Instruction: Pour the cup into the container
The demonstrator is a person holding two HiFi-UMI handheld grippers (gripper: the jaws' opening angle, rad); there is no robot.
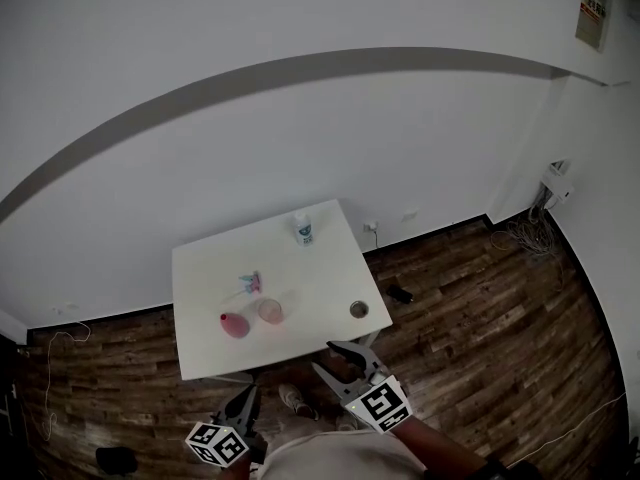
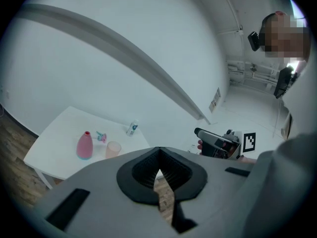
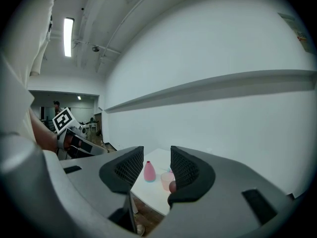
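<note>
Wood-plank flooring (image 1: 480,308) runs under a white table (image 1: 210,268) that stands against a plain white wall (image 1: 300,138). Nearest the person, off the table's near edge, the left gripper (image 1: 247,393) hangs low with its jaws pressed together on nothing. The right gripper (image 1: 325,358) is held a little higher and further forward, just short of the near right corner, jaws apart and empty. In the right gripper view the table's things show far off through that gap.

Close to the near edge, left of middle, stands a pink bottle-shaped container (image 1: 234,325). The translucent pinkish cup (image 1: 270,311) stands upright just beside it on the right. A small round dark-rimmed vessel (image 1: 359,310) sits by the right edge. Mid-table lies a small pink and blue object (image 1: 250,284), too small to identify. A white bottle (image 1: 304,230) stands at the far edge.
</note>
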